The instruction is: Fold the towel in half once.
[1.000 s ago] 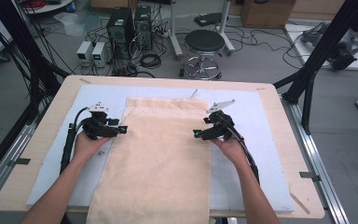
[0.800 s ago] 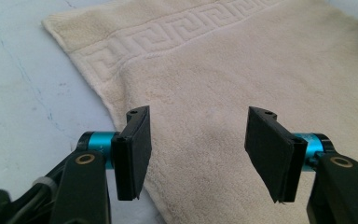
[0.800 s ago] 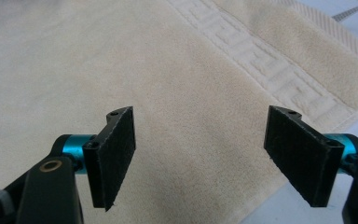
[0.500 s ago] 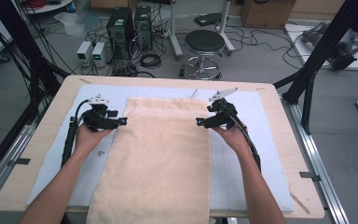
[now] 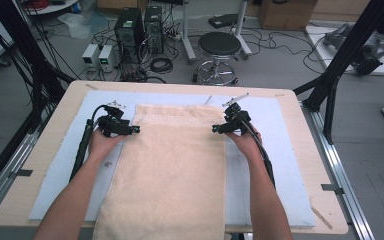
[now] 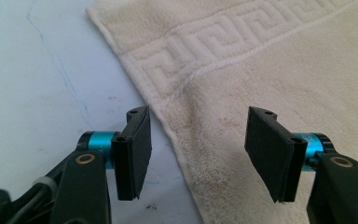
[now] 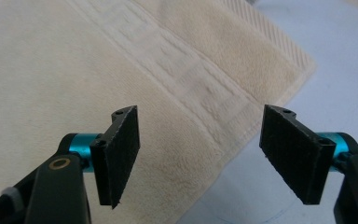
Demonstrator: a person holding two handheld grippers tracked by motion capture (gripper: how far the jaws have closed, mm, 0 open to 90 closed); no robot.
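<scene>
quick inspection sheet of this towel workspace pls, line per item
surface: wooden table under a pale blue mat
job's things: beige towel flat, patterned band at the far end, near end overhanging the table
clutter: nothing seen
grippers: left gripper open astride the towel's left edge; right gripper open astride its right edge, jaws just been closing, neither gripping
cables: black cable along the left forearm
surroundings: stool, computer towers, floor wiring

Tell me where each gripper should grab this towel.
Probably the two far corners of the towel, along the patterned band. It lies flat, so slide one pad under the side edge: left gripper from the left, right gripper from the right.
</scene>
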